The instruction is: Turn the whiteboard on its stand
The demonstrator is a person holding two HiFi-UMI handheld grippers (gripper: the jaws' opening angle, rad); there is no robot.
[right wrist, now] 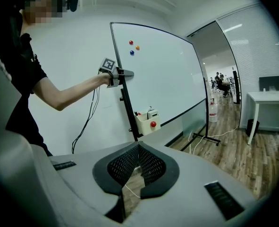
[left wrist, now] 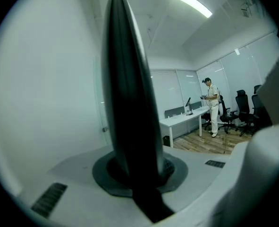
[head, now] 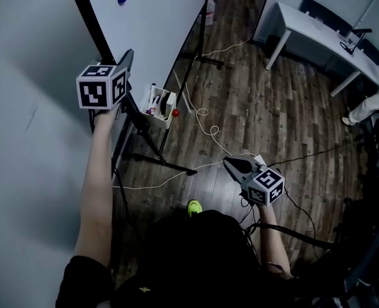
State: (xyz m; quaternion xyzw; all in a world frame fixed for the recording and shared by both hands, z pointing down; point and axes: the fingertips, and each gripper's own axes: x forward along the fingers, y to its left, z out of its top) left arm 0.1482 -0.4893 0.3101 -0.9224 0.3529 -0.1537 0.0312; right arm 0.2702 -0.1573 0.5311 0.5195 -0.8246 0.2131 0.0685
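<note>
in right gripper view, magnets (right wrist: 131, 42) on whiteboard (right wrist: 170, 77)

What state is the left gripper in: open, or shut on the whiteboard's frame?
Shut on it: the whiteboard's black frame fills the gap between the left gripper's jaws.

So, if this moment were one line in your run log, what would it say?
left gripper: shut on whiteboard frame | right gripper: shut, empty, held low, clear of it
</note>
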